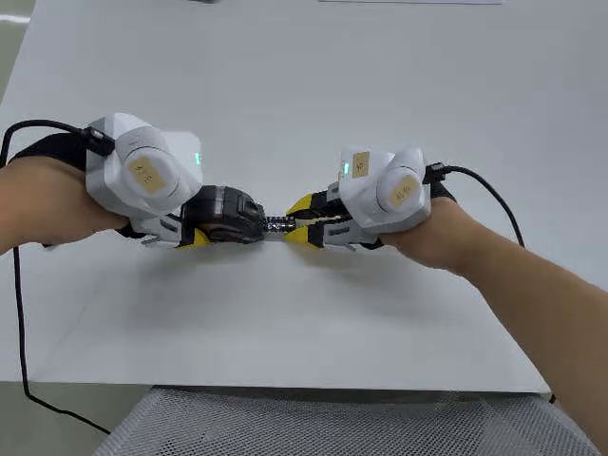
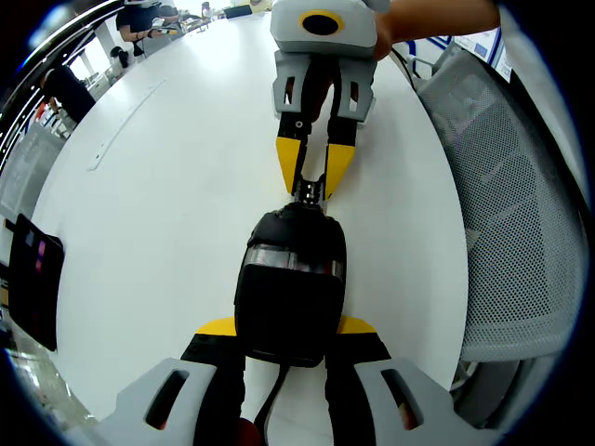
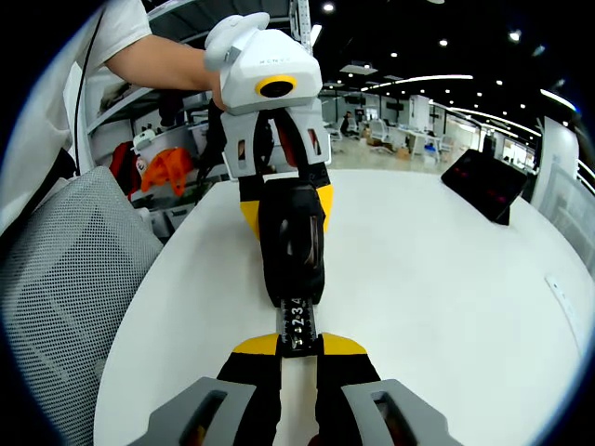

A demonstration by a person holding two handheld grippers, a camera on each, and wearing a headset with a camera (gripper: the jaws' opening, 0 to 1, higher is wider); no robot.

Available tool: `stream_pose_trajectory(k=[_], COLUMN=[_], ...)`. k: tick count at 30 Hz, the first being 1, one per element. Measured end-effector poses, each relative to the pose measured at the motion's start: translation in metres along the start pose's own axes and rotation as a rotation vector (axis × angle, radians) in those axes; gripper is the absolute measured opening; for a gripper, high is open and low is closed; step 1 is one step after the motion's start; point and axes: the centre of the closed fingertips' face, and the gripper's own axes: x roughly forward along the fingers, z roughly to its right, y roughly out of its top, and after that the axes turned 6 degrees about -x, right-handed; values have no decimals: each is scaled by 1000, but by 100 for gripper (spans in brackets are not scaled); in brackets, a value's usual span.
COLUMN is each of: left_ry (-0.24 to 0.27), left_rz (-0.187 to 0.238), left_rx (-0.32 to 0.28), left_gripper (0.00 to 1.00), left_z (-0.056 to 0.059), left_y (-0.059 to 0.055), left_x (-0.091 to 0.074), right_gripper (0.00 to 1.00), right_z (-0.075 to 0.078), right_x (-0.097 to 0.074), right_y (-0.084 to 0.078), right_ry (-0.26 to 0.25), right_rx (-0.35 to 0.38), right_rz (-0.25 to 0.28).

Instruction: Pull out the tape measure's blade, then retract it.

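Grey mesh chair back [image 1: 332,427]: along the lower edge of the head view, nearest the person, just against the table's near edge.

White tabletop [image 1: 332,323]: spreads from above the chair to the top of the head view.

Left gripper [image 1: 201,230]: white body with yellow-tipped black jaws, held in a hand left of centre in the head view. Its jaws pinch the sides of the case.

Black plastic tape measure case [image 2: 288,288]: centre of the left gripper view, between that gripper's yellow tips. It sits low over the tabletop; whether it touches cannot be told.

Narrow dark blade with pale numerals [image 3: 296,327]: a short length is out of the case, lower centre of the right gripper view, spanning the gap between the grippers.

Right gripper [image 1: 300,222]: right of centre in the head view, facing the left one. Its jaws are pressed together on the blade's end.

Black flat slab [image 3: 488,184]: upper right of the right gripper view, tilted on the far tabletop, well apart.
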Motion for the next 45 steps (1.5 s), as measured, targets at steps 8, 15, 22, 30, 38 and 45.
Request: stream_pose_trajectory(k=[8,15,22,30,38,45], left_ry=[0,1,2,-1,0,0], left_rz=[-2,-8,-9,-11,-11,-11], left_rx=[1,3,4,3,4,3], left_gripper=[28,28,28,28,28,28], left_z=[1,1,1,2,1,1], left_y=[1,1,1,1,1,1], left_x=[0,1,1,1,1,0], right_gripper=[10,9,9,9,9,9], right_z=[-1,-1,-1,-1,-2,-2], right_x=[-6,-11,-15,-21,-26,-33], right_y=[-6,-11,-15,-18,-20,-24], right_ry=[-5,-8,-9,-10,-14,-16], right_rx=[2,-10,-13,-16,-13,-15], right_rz=[-9,-23,-32,-40,-47,-58])
